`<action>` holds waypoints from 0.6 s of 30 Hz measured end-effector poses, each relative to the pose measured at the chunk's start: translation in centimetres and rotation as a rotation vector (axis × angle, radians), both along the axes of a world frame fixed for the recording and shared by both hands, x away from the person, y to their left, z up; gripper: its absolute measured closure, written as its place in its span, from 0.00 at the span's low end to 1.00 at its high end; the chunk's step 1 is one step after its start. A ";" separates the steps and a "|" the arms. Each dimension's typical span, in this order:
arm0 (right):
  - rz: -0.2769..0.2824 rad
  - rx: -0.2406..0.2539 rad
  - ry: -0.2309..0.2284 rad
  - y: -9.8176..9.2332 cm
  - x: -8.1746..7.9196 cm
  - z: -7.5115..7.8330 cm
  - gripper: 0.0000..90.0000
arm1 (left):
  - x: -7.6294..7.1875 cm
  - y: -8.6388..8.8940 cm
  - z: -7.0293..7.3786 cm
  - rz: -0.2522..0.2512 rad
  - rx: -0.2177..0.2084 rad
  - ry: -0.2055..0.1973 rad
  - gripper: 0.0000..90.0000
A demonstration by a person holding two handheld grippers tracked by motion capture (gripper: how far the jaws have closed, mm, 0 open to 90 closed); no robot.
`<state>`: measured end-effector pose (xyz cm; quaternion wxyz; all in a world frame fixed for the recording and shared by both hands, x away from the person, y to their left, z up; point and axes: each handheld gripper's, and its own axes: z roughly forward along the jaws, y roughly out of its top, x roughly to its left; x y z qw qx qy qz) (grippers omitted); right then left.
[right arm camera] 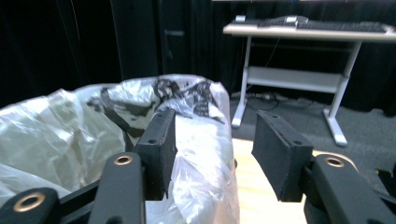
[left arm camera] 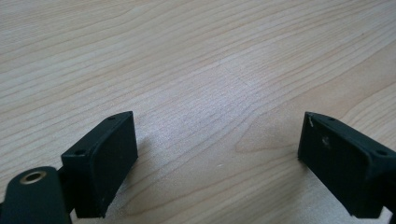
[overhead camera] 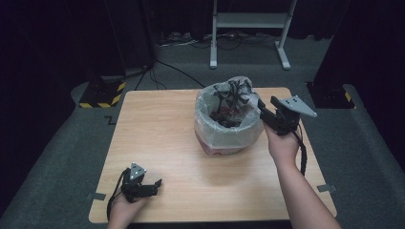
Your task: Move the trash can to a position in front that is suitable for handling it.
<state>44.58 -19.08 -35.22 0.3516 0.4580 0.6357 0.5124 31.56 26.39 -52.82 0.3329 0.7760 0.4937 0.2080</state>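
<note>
A small bin lined with a clear plastic bag [overhead camera: 224, 133] stands on the wooden table [overhead camera: 157, 129], right of centre. Dark scraps [overhead camera: 229, 117] lie inside it, and black strips [overhead camera: 234, 90] hang at the bag's far rim. My right gripper [overhead camera: 260, 106] hovers at the bin's right rim. In the right gripper view its jaws [right arm camera: 215, 140] stand apart, one over the bag [right arm camera: 60, 135], the other outside it, with the bag's edge loose between them. My left gripper [overhead camera: 157, 183] rests open near the table's front left; bare wood lies between its jaws [left arm camera: 217, 149].
A white desk frame [overhead camera: 248, 21] stands on the grey floor behind the table, also seen as a desk with a keyboard [right arm camera: 299, 32]. Yellow-and-black striped bases [overhead camera: 102, 93] [overhead camera: 329, 93] sit by the table's far corners. Cables run over the floor.
</note>
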 end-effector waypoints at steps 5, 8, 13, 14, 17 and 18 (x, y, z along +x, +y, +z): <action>-0.005 -0.032 0.083 0.7 1.7 -1.1 0.62 | 0.0 0.0 0.0 0.000 0.000 0.000 0.13; -0.015 -0.039 0.116 0.7 2.1 -1.7 0.68 | 0.0 0.0 0.0 -0.001 0.000 0.000 0.13; -0.011 -0.040 0.143 0.7 2.4 -2.1 0.74 | 0.0 0.0 0.0 -0.001 0.000 0.000 0.13; -0.013 -0.037 0.146 0.7 2.4 -2.1 0.74 | 0.0 0.0 0.0 -0.001 0.000 0.000 0.13; -0.019 -0.042 0.150 0.8 2.3 -2.0 0.75 | 0.0 0.0 0.0 -0.001 0.000 0.000 0.13; -0.020 -0.041 0.150 0.8 2.3 -2.0 0.75 | 0.0 0.0 0.0 -0.001 0.000 0.000 0.13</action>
